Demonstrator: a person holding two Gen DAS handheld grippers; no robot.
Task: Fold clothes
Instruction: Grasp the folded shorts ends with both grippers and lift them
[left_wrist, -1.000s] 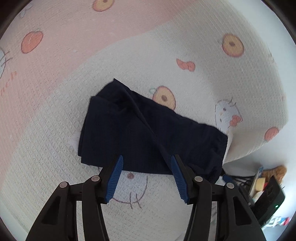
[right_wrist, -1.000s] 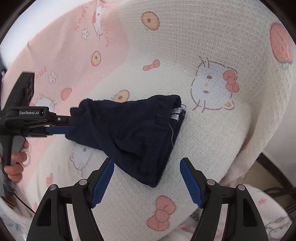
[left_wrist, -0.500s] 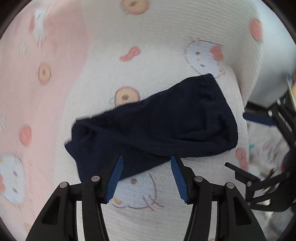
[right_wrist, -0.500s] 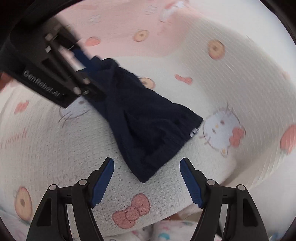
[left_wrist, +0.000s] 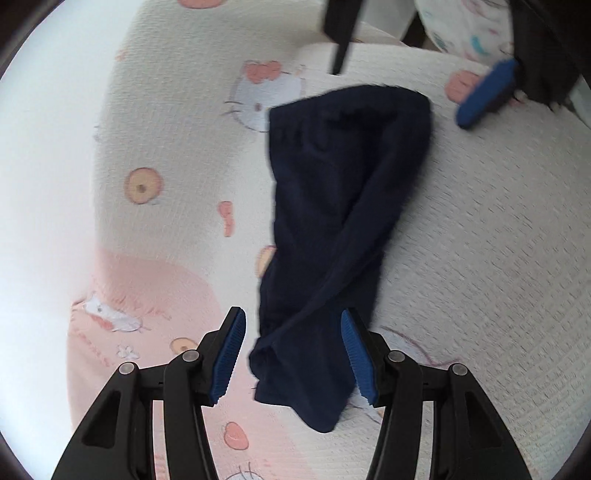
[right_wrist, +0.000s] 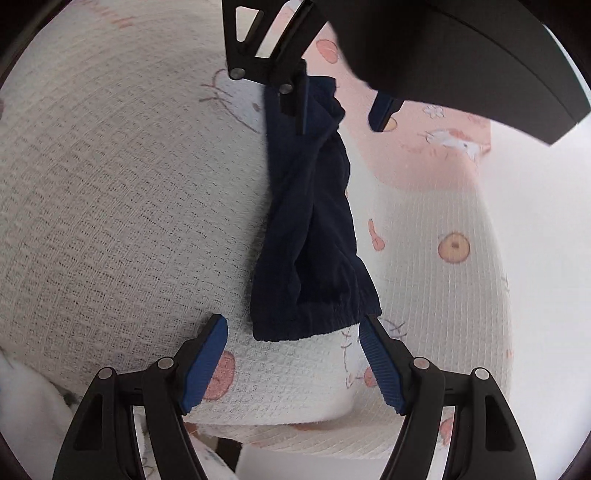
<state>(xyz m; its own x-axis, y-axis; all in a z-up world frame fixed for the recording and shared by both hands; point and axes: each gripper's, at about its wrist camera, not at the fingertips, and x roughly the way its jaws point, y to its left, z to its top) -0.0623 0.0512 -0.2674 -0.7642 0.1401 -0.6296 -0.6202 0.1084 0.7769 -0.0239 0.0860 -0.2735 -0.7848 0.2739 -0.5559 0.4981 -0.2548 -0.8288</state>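
The dark garment (left_wrist: 332, 229) lies lengthwise on the blanket (left_wrist: 480, 258), bunched between both grippers. The left gripper (left_wrist: 293, 354) and right gripper (right_wrist: 291, 358) are spread, holding nothing. Being soft and light, it is best pinched at the waistband (right_wrist: 317, 317) corners.

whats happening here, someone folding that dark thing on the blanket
Yes. A person holds a gripper in each hand over a dark navy garment lying in a long, twisted strip on a cartoon-print blanket. The left gripper straddles one end and the right gripper faces the elastic-edged end. Both sets of jaws are open and neither has gripped the cloth. It is not neatly folded yet.
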